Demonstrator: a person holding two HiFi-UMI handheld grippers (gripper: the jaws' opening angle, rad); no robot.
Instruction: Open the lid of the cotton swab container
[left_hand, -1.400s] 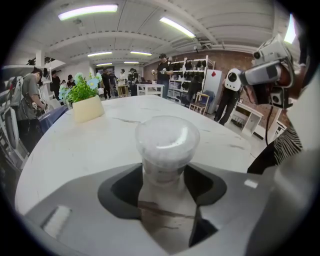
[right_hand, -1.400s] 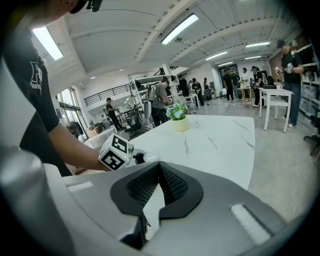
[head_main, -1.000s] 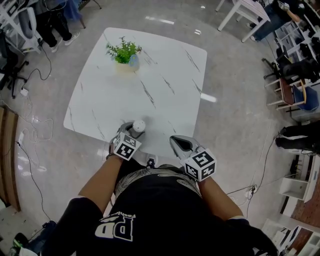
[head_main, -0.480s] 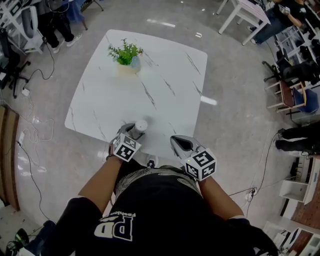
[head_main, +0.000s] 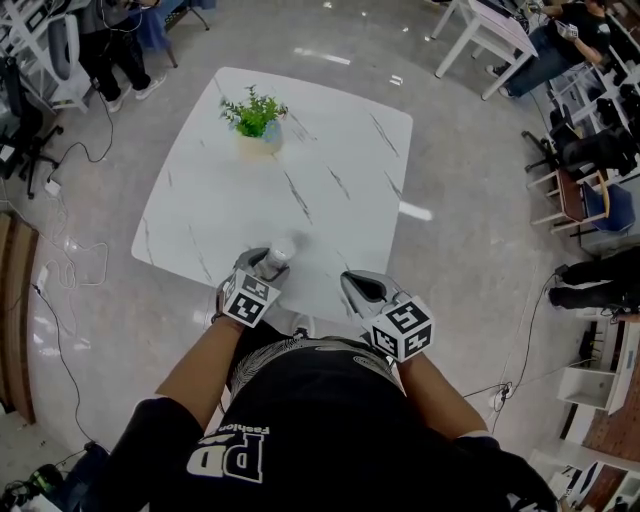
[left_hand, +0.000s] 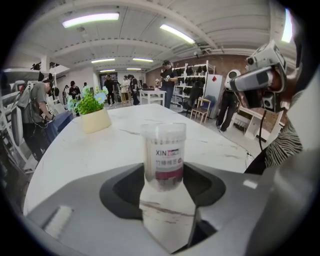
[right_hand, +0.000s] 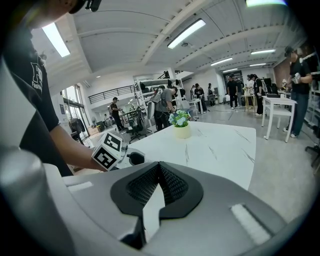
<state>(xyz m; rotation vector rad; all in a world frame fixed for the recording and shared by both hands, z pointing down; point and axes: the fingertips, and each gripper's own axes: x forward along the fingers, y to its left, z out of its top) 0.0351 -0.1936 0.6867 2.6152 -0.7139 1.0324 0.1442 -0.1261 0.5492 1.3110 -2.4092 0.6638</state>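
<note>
The cotton swab container (left_hand: 164, 155) is a clear cylinder with a clear lid and a printed label. It stands upright between the jaws of my left gripper (left_hand: 164, 182), whose dark pads press on its lower sides. In the head view the container (head_main: 279, 256) is near the front edge of the white marble table (head_main: 300, 160), with my left gripper (head_main: 268, 262) shut on it. My right gripper (head_main: 352, 285) is to the right, near the table's front edge, shut with nothing in it. In the right gripper view its pads (right_hand: 159, 175) meet.
A small potted plant (head_main: 256, 118) stands at the far left of the table. White tables and chairs (head_main: 490, 35) and several people fill the room beyond. Cables lie on the floor at the left (head_main: 60, 250).
My left gripper has risen slightly with the container in it. The right gripper has kept still.
</note>
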